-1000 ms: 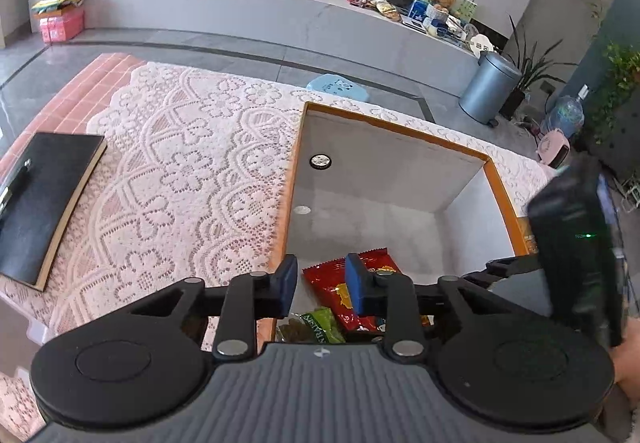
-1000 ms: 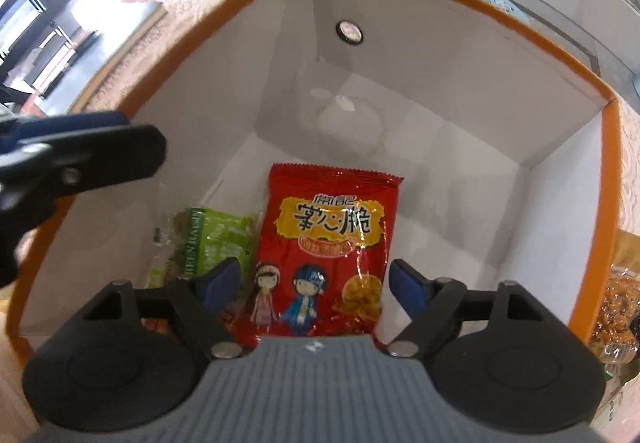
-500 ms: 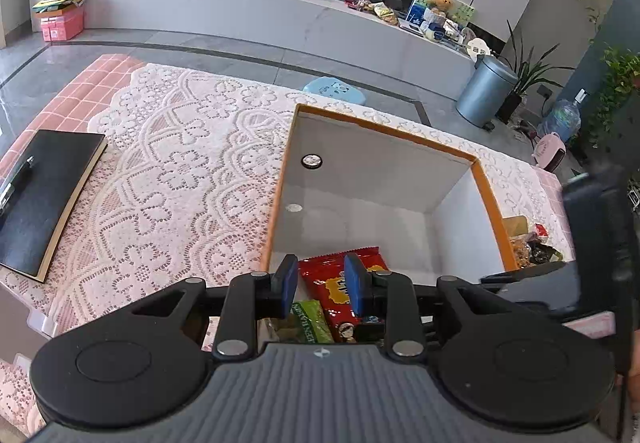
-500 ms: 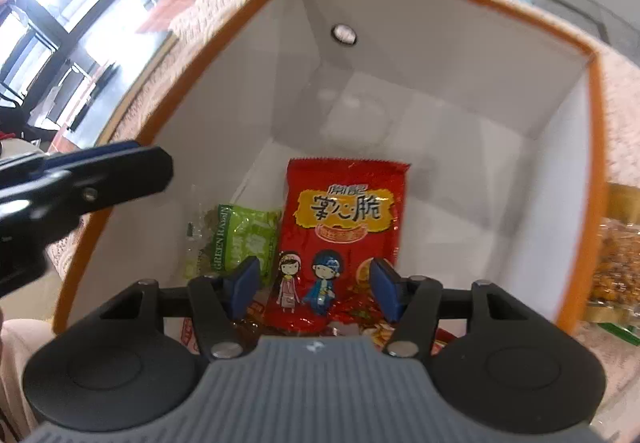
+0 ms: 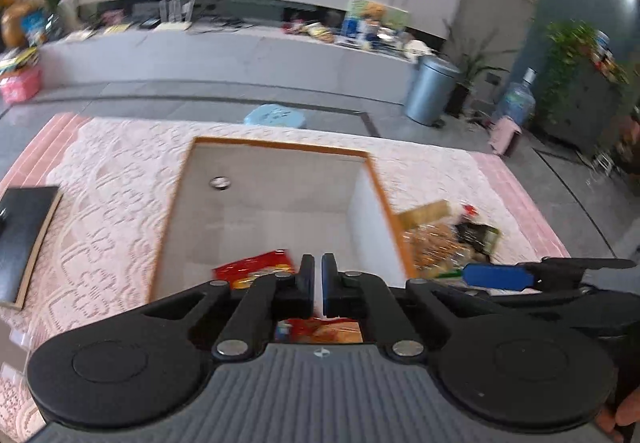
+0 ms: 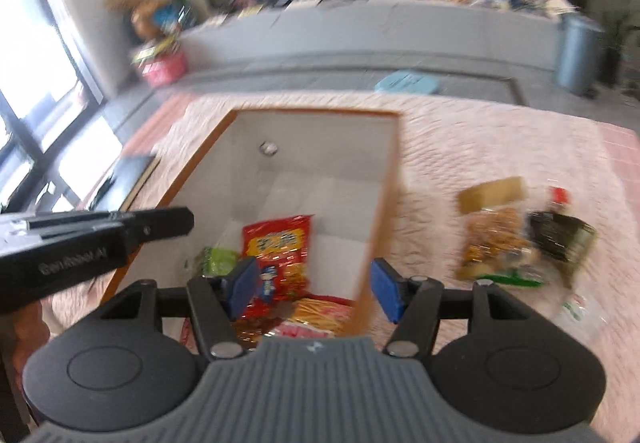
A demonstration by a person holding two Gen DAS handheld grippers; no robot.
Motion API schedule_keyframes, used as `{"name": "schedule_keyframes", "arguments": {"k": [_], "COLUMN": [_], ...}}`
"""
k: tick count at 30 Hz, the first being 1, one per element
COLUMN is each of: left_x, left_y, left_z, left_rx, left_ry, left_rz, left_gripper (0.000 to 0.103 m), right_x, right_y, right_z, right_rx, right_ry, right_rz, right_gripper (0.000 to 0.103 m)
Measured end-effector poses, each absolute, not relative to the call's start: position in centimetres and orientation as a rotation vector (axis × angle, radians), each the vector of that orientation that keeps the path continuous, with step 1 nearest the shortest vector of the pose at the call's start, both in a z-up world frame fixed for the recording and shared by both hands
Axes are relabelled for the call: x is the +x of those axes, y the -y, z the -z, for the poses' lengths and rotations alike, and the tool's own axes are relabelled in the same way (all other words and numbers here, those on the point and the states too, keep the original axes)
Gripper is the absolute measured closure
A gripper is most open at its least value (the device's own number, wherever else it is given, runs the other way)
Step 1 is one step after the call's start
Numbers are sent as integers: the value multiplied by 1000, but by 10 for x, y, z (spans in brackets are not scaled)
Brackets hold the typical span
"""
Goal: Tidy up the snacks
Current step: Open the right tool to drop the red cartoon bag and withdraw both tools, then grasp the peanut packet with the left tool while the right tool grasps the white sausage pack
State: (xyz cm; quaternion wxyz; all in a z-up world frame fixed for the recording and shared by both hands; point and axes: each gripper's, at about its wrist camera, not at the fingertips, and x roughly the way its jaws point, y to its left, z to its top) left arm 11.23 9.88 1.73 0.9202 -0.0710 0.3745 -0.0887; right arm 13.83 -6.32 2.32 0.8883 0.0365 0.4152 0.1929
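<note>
The left gripper [image 5: 317,275] hangs above the near end of the box [image 5: 276,147], and its two jaws are pressed together with nothing between them. The right gripper [image 6: 310,289] hangs above the near right corner of the same box; its jaws stand apart and are empty, and the orange right wall of the box passes below the gap between them.

The box is white inside with an orange rim, and it stands on the lace tablecloth [image 5: 116,179] of the table. Inside it, at the near end, the red snack bag [image 6: 280,247] lies flat on the floor of the box. The green snack packet [image 6: 218,259] lies just beside it, against the left wall. More red and yellow wrappers [image 6: 316,317] are at the near wall, partly hidden by the gripper body, so I cannot tell how many they are.

Outside the box, near its right wall, a loose pile of snacks [image 6: 516,235] lies on the tablecloth: a yellow-brown bag, a dark packet and something green, all blurred. A black notebook [image 5: 24,235] lies at the left edge of the table, well apart from the box.
</note>
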Motion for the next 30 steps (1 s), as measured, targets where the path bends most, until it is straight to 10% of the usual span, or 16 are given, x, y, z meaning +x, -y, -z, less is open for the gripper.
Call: {"name": "schedule_keyframes", "arguments": {"k": [11,30], "left_x": [99,152], "left_y": [-23,43], "left_z": [-20,7], "left_rx": [-65,-121], "left_ry": [-697,-789], "left_rz": [317,323], "left_gripper": [23,0], "right_x": [84,114], "right_y": [157,273], "right_z": [-21,46], "right_rx": [125,308], "right_ry": [-749,-940], "right_rz": [-121,153], "right_gripper": [25,8]}}
